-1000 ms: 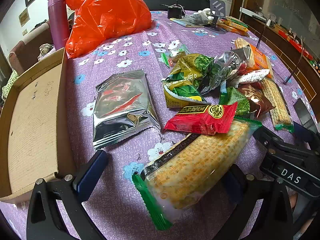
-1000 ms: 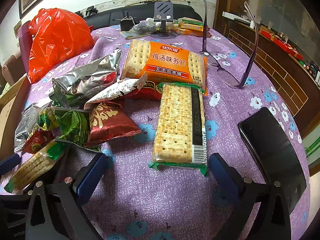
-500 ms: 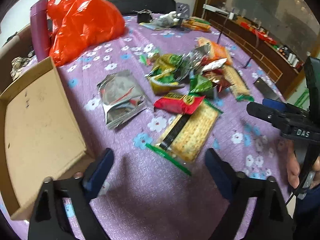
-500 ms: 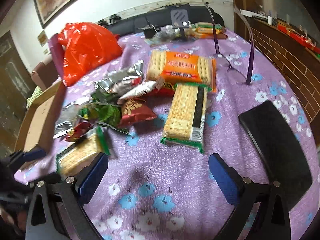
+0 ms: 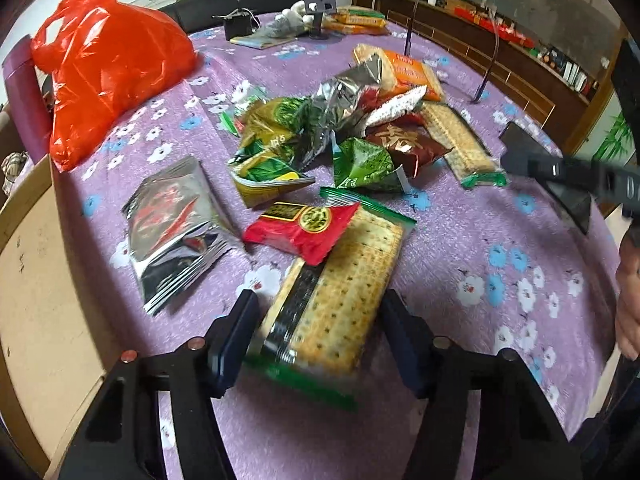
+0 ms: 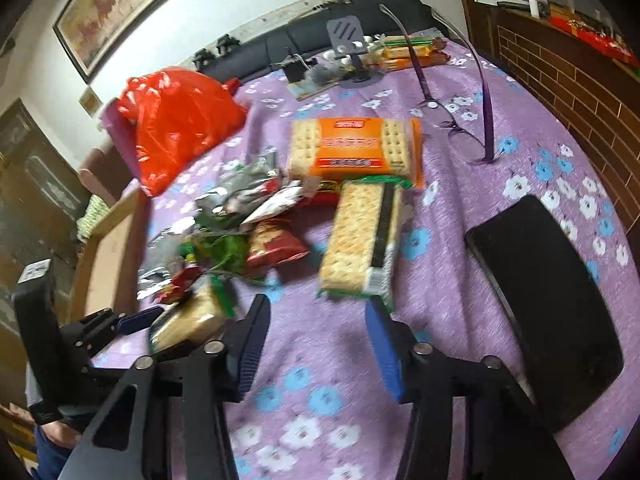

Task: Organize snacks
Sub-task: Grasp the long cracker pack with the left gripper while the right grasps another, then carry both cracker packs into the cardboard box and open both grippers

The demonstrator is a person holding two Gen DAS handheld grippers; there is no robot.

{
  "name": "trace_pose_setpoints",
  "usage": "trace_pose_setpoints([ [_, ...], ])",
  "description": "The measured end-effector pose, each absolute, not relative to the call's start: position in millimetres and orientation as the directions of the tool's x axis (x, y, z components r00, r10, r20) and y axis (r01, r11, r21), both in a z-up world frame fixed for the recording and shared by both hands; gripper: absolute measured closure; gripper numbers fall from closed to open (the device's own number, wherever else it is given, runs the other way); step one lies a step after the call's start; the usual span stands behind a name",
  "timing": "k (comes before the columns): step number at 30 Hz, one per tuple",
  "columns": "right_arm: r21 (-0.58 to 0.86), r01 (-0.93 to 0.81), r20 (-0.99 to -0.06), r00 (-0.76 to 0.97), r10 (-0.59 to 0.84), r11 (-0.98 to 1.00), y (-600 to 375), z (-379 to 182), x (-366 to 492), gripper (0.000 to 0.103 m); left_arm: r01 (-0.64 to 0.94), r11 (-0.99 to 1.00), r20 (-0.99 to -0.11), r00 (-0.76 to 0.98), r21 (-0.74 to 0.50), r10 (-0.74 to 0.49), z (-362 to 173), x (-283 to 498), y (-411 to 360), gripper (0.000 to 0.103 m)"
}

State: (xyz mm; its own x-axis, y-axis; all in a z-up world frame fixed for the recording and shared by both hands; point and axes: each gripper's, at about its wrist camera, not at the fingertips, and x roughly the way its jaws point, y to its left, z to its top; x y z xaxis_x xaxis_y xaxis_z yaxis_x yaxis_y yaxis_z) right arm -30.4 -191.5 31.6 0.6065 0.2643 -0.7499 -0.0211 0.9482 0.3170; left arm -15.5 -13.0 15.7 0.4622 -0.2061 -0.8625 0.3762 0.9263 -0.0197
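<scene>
A cracker pack with green ends (image 5: 332,300) lies on the purple cloth between the fingers of my left gripper (image 5: 320,336). Its jaws are closing; the pads stand close beside the pack's edges, and a grip does not show. A red packet (image 5: 304,228) rests on the pack's far end. My right gripper (image 6: 318,340) is closing too, with only cloth between its fingers. A second cracker pack (image 6: 364,240) lies just beyond its right fingertip. Behind are an orange cracker pack (image 6: 356,148) and a heap of crumpled snack bags (image 5: 320,136). A silver pouch (image 5: 172,224) lies apart.
An open cardboard box (image 5: 36,300) sits at the table's left edge. A red plastic bag (image 5: 108,68) and a purple bottle (image 5: 20,92) stand behind it. A black phone (image 6: 548,304) and glasses (image 6: 452,128) lie to the right. Clutter lines the far edge.
My left gripper drew back, then came in around the green-ended cracker pack with its jaws narrowing. The right gripper pulled back and up from its cracker pack, jaws narrowing.
</scene>
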Motion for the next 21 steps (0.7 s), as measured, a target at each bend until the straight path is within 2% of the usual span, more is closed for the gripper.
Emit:
trace_pose_setpoints([
  [5, 0.251, 0.046, -0.800, 0.572, 0.180, 0.967, -202, 23, 7, 0.058, 0.364, 0.931, -0.855, 0.483, -0.001, -0.190, 17, -19, -23, 0.056],
  [13, 0.143, 0.042, -0.817, 0.568, 0.094, 0.989, -192, 18, 35, 0.058, 0.345, 0.938, -0.845, 0.494, -0.023, -0.203, 17, -27, -20, 0.057],
  [18, 0.124, 0.063, -0.820, 0.568, 0.066, 0.990, -190, 21, 34, 0.056, 0.344, 0.939, -0.843, 0.502, -0.009, -0.192, 18, -28, -22, 0.057],
  [19, 0.130, 0.059, -0.815, 0.575, 0.072, 0.990, -190, 23, 32, 0.054, 0.343, 0.939, -0.842, 0.504, -0.009, -0.192, 18, -28, -22, 0.057],
  [20, 0.131, 0.061, -0.814, 0.576, 0.072, 0.989, -189, 25, 32, 0.045, 0.342, 0.939, -0.842, 0.504, -0.008, -0.191, 18, -26, -21, 0.057],
  [21, 0.133, 0.065, -0.815, 0.575, 0.072, 0.989, -189, 25, 32, 0.040, 0.338, 0.941, -0.842, 0.505, -0.008, -0.189, 18, -24, -22, 0.057],
])
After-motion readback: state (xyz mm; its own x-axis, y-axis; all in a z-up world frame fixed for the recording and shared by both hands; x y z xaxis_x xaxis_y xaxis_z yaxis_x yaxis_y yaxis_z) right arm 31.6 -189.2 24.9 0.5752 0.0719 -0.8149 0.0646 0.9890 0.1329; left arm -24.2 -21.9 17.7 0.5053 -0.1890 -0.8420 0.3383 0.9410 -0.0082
